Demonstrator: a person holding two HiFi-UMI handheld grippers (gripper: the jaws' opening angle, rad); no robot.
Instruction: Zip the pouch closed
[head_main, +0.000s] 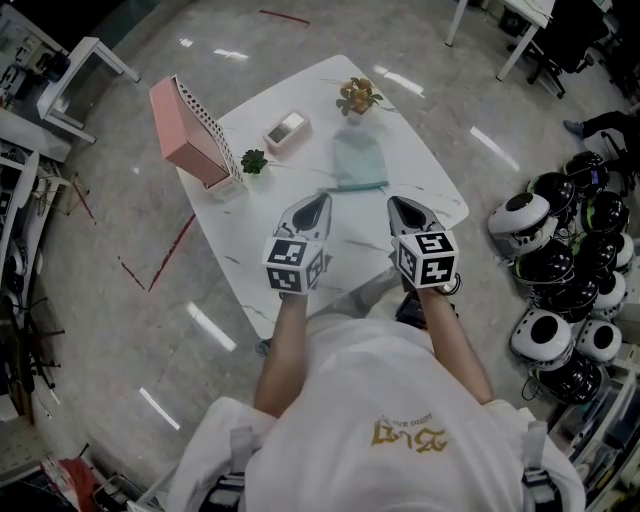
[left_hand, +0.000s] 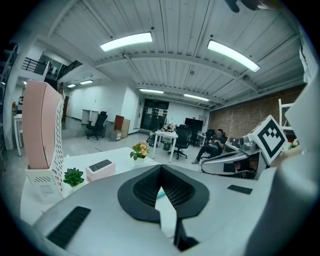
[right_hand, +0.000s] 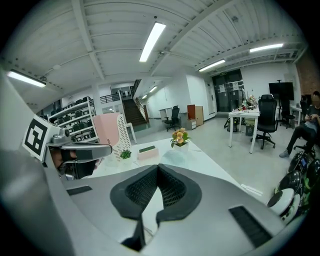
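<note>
A pale teal see-through pouch (head_main: 358, 160) lies flat on the white table (head_main: 300, 270), its near edge just beyond both grippers. My left gripper (head_main: 318, 200) hovers over the table near the pouch's near left corner, jaws shut with nothing in them. To its right my right gripper (head_main: 398, 203) is level with it and also shut and empty. In the right gripper view the pouch (right_hand: 175, 156) lies ahead past the closed right gripper (right_hand: 159, 166). In the left gripper view the shut left gripper (left_hand: 161, 167) hides most of the pouch.
A pink file holder (head_main: 190, 130) stands at the table's far left, with a small green plant (head_main: 254, 160) beside it. A pink box with a dark top (head_main: 286, 130) and a flower pot (head_main: 356, 97) sit behind the pouch. Several helmets (head_main: 560, 270) lie on the floor at the right.
</note>
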